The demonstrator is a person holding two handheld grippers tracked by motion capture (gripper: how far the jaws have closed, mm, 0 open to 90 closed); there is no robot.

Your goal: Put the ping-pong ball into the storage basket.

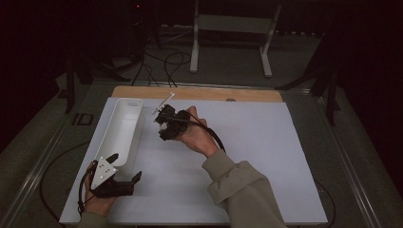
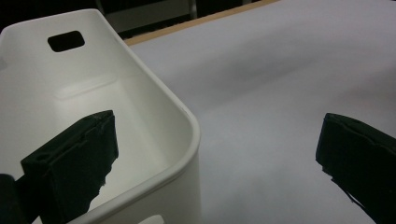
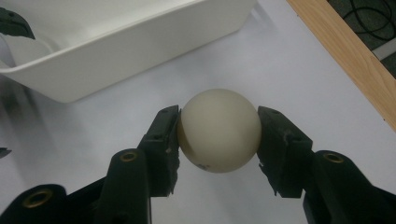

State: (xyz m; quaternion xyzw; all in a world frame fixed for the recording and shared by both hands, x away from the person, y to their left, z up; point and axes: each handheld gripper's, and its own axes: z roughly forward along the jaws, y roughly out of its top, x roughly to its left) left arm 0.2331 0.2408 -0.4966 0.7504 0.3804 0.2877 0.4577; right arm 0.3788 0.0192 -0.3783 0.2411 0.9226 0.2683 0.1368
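Right hand-held gripper [image 3: 218, 133] is clenched on the ball [image 3: 218, 130], just beside the bin [image 1: 121, 128] near the far edge of the surface [image 1: 266, 156]. Carry the ball level above the rim before releasing. Left hand-held gripper [image 2: 215, 154] is released, straddling the bin's near wall; close it to steady the bin

Cream ball [image 3: 219, 129] clamped between black pads, beside white bin [image 3: 140, 42]

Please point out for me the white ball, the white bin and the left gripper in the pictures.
white ball [image 3: 218, 129]: right gripper view, middle of its front surface, between the fingers.
white bin [image 1: 110, 134]: high view, its left long wall.
left gripper [image 2: 217, 163]: left gripper view, midway between its two open fingertips.
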